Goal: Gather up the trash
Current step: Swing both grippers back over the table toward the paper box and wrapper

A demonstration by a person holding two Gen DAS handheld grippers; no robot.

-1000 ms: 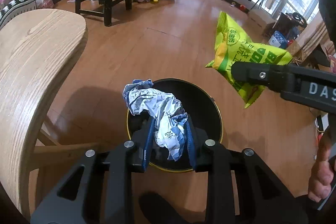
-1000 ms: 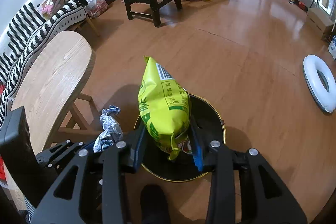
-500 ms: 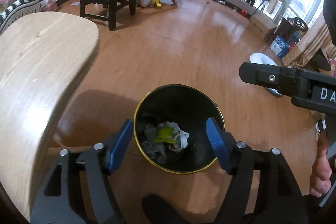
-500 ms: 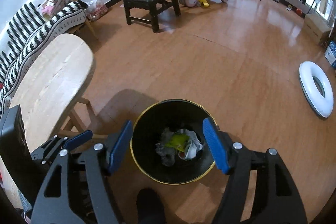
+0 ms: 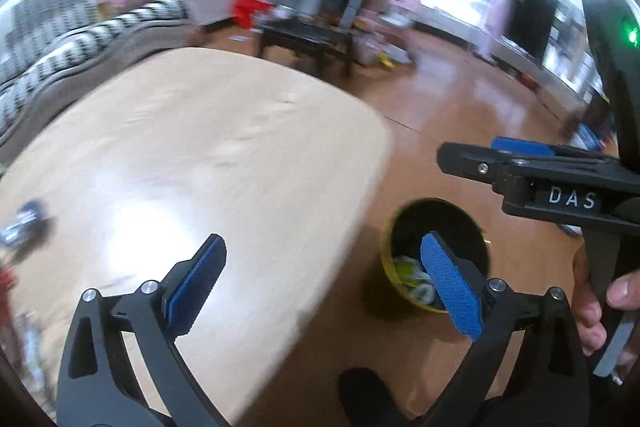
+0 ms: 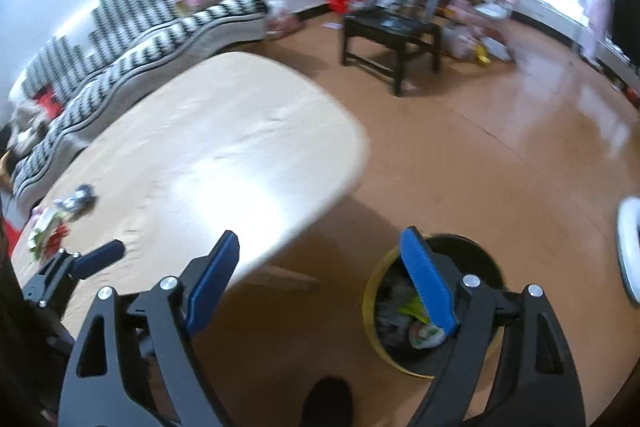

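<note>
Sprawling across both views from 9 to 12 o'clock was the wooden table (image 6: 224, 147), its rounded corner hanging over the floor near the bin (image 6: 436, 307), which sat at 5 o'clock in both views. Bin held dumped trash (image 6: 416, 323), a green-yellow wrapper and crumpled paper, partly blocked by the blue pads in each view. Left gripper (image 5: 324, 287) was released, jaws had just been opening wide, nothing between them; it hung over the table edge. Right gripper (image 6: 320, 283) was also released, jaws had just been opening, empty too, straddling the gap between table edge and bin. More trash remained on the table at 9 o'clock: a crumpled blue-white wad (image 6: 76, 201) and, just beside it, a red-green-white wrapper (image 6: 46, 233).

Risks, judged: leftover pieces sat close together near the table's far edge, so a fast swipe could knock one off onto the floor or catch both in one grasp. Both grippers were near each other, left one's tip showing at 8 o'clock in the right view, so reaching for the same spot could make them collide. Loose crumpled paper could slip from a shallow pinch on the way back.

Hard to tell: both views were motion-blurred; wrapper print unreadable; in the left view the wad (image 5: 24, 223) was a smear at the 9 o'clock rim; bin's near side was cut by the fingers; only fingers (image 5: 592, 323) of the person's right hand showed
</note>
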